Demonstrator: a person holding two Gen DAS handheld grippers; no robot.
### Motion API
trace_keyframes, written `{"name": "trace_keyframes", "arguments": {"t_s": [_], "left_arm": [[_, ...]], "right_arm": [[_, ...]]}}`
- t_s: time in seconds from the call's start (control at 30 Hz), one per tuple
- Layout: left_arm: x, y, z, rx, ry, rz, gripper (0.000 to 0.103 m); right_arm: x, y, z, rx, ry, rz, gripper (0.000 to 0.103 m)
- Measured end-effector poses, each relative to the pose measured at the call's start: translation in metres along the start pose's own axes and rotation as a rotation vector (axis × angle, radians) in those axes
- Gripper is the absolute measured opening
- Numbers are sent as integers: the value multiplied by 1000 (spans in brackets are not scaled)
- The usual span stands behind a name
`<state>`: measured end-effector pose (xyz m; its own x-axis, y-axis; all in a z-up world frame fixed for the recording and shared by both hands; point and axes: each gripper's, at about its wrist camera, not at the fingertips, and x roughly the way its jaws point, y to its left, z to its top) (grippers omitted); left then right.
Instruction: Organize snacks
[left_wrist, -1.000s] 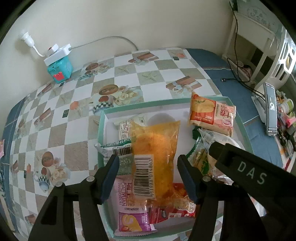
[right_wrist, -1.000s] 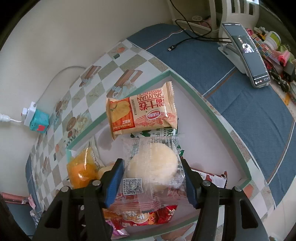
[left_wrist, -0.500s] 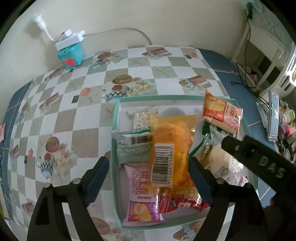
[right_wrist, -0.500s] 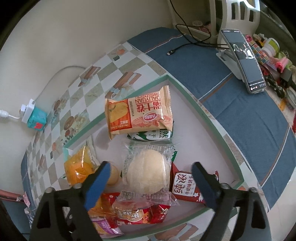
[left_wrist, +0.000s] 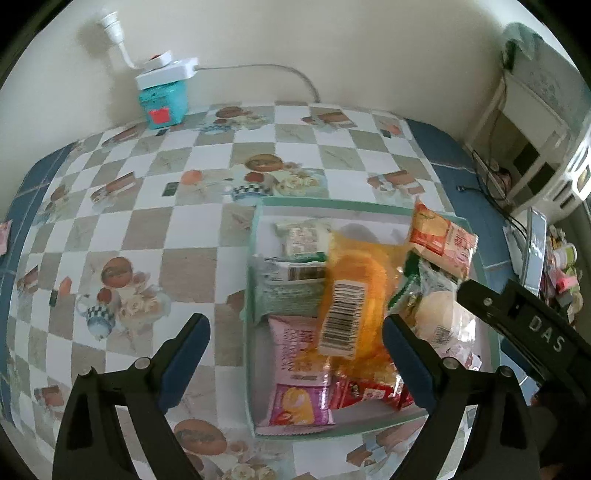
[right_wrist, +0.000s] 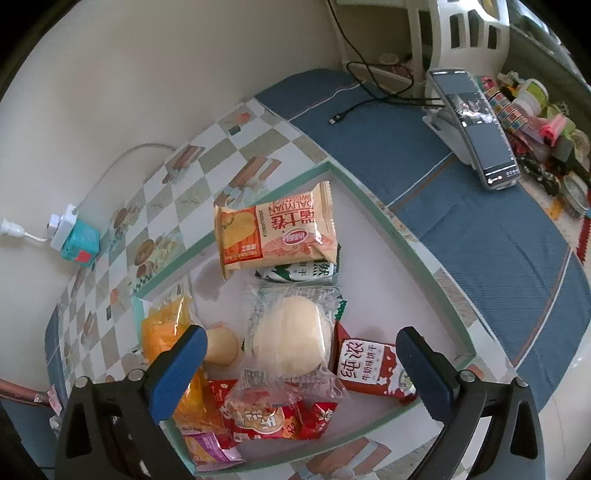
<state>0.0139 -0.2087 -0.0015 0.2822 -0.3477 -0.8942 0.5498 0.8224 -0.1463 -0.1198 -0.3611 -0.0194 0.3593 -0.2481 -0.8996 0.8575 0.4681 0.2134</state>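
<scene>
A white box with a green rim (left_wrist: 332, 201) (right_wrist: 391, 229) holds several snack packs. My left gripper (left_wrist: 295, 332) hovers above the box's left wall, its jaws opening. Below it an orange pack with a barcode (left_wrist: 354, 295) lies blurred on the other packs, touched by neither pad. My right gripper (right_wrist: 301, 343) stands wide open above a clear-wrapped white bun (right_wrist: 288, 339), which rests in the box free of both fingers. An orange-red wafer pack (right_wrist: 277, 232) (left_wrist: 443, 240) lies at the far side. A pink pack (left_wrist: 299, 369) and a red biscuit pack (right_wrist: 365, 365) lie near the front.
The box sits on a chequered tablecloth (left_wrist: 110, 221). A teal block with a white power strip (left_wrist: 162, 103) (right_wrist: 79, 240) stands by the wall. To the right are a phone on a stand (right_wrist: 476, 129), a loose cable (right_wrist: 369, 96) and small clutter (right_wrist: 535, 110).
Both grippers have opened, letting go of the orange pack and the bun, which now lie in the box. The left gripper has drawn left and slightly up; the right stayed put.
</scene>
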Motion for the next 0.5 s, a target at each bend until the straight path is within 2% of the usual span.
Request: {"name": "trace_keyframes", "arguments": {"t_s": [0.1, 0.2, 0.4, 0.5], "left_arm": [[-4, 14, 0, -54, -6, 23, 95], [-10, 28, -1, -93, -26, 88, 95], [-16, 51, -8, -116, -22, 187, 95], [-21, 59, -12, -119, -28, 209, 94]], "right_arm": [[-2, 3, -3, -16, -8, -8, 103], [-4, 8, -9, -40, -7, -16, 103], [-11, 19, -19, -86, -27, -32, 103], [-15, 26, -27, -125, -36, -36, 103]]}}
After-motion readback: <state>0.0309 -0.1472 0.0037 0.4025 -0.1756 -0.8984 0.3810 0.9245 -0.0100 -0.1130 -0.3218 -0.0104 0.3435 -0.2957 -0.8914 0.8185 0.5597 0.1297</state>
